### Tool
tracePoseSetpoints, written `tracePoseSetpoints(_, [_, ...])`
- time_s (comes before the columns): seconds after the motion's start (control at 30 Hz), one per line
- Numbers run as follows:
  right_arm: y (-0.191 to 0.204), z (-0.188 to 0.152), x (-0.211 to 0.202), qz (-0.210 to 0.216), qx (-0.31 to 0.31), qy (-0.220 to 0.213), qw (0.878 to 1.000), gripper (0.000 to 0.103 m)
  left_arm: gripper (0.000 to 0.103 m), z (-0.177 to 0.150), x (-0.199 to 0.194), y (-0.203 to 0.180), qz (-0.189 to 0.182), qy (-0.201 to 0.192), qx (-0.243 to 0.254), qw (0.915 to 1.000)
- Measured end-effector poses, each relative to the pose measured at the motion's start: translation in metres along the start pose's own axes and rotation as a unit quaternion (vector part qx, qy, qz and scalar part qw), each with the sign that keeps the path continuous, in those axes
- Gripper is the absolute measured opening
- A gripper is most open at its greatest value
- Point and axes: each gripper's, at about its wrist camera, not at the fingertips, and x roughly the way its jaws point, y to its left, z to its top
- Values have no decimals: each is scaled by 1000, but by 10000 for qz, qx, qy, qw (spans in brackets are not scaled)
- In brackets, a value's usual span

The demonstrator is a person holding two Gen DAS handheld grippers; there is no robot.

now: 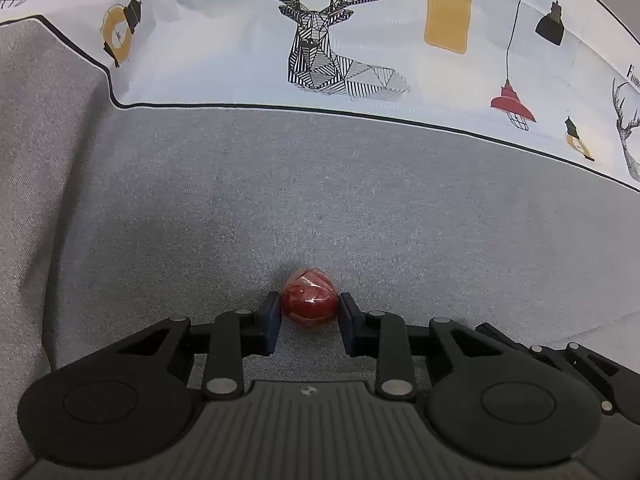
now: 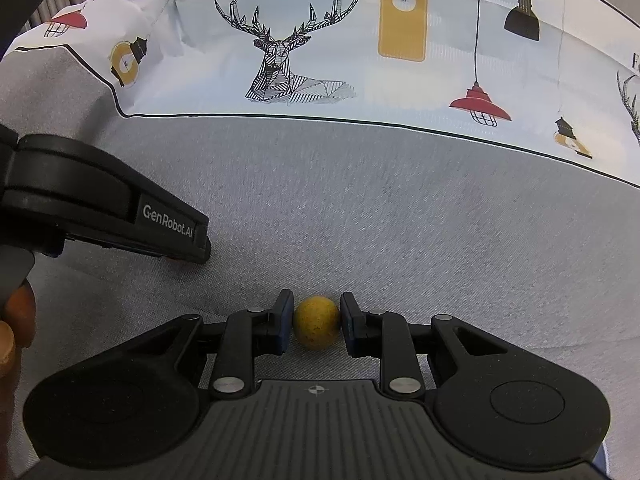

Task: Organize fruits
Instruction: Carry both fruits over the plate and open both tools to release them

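Between left hand-held gripper (image 1: 309,312) pads, red fruit (image 1: 309,300), possibly plastic-wrapped.

Left gripper (image 1: 309,312): pitched down, my pads against both sides of red fruit (image 1: 309,299). Right gripper (image 2: 316,322): pitched down, pads clamped on yellow fruit (image 2: 316,327). My hand (image 2: 12,332) visible at left edge of right view, bearing left gripper.
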Motion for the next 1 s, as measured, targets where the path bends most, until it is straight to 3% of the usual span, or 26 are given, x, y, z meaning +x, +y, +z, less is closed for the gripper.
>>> tracePoseSetpoints(0.3, [-8, 6, -28, -45, 39, -509, 9987, 27, 33, -8, -15, 15, -88, -203, -298, 9993])
tracePoseSetpoints(0.5, [-35, 12, -93, -74, 260, -974, 9949, 27, 33, -22, -45, 28, -182, -472, -470, 9976])
tracePoseSetpoints(0.7, [-76, -15, -157, -289, 378, -1227, 9913, 27, 33, -45, -86, 18, -60, -983, -8, 9951])
tracePoseSetpoints(0.87, [-103, -51, -174, -477, 631, -1161, 9901, 27, 33, -75, -121, 1, -211, -1409, 451, 9888])
tracePoseSetpoints(1.0, [-104, -67, -190, -421, 370, -1508, 9870, 27, 33, -94, -136, -19, -551, -1593, 625, 9837])
